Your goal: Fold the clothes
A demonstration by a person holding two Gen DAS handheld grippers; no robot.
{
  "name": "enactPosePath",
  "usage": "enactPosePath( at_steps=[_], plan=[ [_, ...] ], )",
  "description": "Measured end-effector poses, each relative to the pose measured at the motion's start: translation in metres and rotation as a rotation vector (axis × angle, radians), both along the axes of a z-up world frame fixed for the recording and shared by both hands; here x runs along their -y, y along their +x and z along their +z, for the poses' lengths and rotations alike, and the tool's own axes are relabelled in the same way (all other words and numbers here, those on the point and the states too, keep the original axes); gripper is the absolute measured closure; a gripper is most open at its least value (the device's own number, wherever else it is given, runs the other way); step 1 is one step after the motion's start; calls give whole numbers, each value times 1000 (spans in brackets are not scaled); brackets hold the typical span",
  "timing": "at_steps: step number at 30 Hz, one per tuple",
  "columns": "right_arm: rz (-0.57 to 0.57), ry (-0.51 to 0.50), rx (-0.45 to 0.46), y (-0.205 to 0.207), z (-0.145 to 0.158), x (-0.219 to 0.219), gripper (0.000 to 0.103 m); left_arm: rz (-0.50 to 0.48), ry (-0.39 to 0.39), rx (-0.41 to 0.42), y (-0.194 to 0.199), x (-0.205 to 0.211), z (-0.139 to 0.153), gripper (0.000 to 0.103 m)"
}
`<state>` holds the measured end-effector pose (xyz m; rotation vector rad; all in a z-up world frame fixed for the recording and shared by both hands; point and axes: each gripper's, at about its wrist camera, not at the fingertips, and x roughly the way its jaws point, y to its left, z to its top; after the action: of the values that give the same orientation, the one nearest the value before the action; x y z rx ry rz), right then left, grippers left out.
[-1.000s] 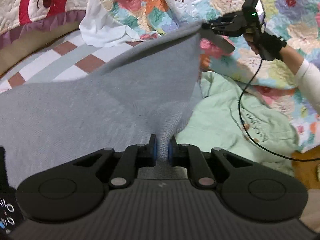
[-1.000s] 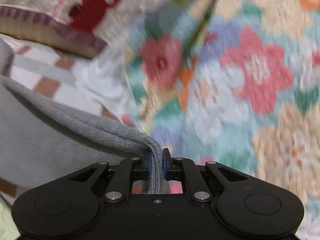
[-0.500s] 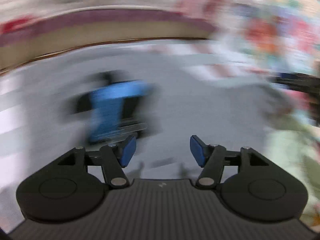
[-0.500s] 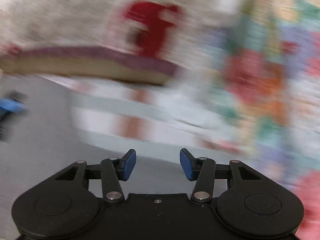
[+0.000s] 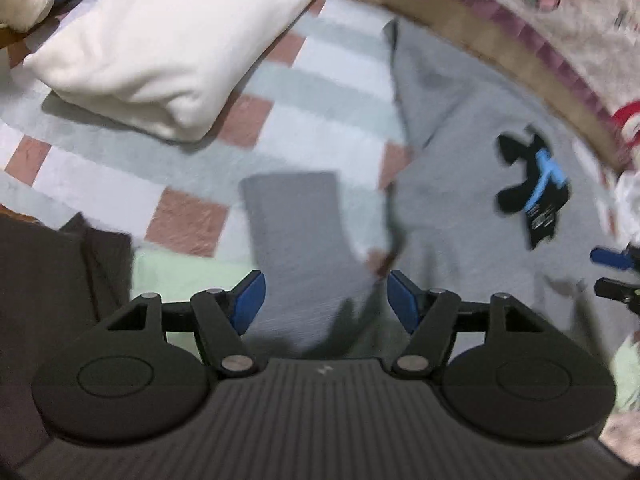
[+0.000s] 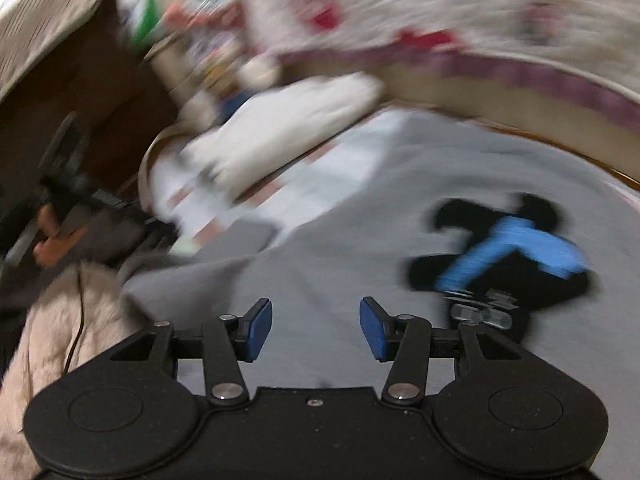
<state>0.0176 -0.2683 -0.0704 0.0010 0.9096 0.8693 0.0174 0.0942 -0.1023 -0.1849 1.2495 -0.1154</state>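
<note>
The grey sweatshirt (image 5: 460, 152) lay spread on the checked bedsheet (image 5: 280, 92), print side up, with the black-and-blue print (image 5: 532, 188) showing near the bed's far edge. One sleeve (image 5: 296, 216) stretched out sideways from the body, cuff end pointing up-frame in the left wrist view.

Left hand-held gripper (image 5: 324, 300): jaws wide, nothing between them, poised just over the base of that sleeve. Right hand-held gripper (image 6: 316, 328): jaws wide, empty, over the sweatshirt's body just beside the print (image 6: 504, 256). Both right-view edges were motion-blurred.

Judgement: the garment lay flat and open, sleeve unfolded; this would fit a garment laid out for folding, though whether any fold lay under it could not be told. The sleeve appeared to be the part in hand. A sleeve fold would call for pinching the sleeve near its cuff and carrying it across the body, keeping the body cloth flat.

Surroundings: a white pillow (image 5: 172, 44) sat on the sheet beyond the sleeve, apart from it. A pale green garment (image 5: 176, 276) lay under the sleeve's near end, close enough to be caught up with it. A fluffy cream item (image 6: 52, 320) and a cable (image 6: 78, 320) lay at the near left in the right wrist view. A quilt with red motifs (image 6: 420, 12) bordered the far side.
</note>
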Motion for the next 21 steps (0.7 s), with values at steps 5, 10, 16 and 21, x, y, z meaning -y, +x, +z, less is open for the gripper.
enactPosePath(
  at_steps=[5, 10, 16, 21],
  plan=[
    [204, 11, -34, -3, 8, -58, 49, -61, 22, -95, 13, -3, -37, 34],
    [410, -6, 7, -26, 16, -112, 42, -70, -6, -158, 27, -9, -70, 27],
    [508, -137, 115, -42, 4, -158, 39, -104, -26, 32, 16, -6, -54, 95],
    [517, -158, 180, -37, -2, -160, 97, -30, 89, 362, -18, -27, 25, 96]
  ],
)
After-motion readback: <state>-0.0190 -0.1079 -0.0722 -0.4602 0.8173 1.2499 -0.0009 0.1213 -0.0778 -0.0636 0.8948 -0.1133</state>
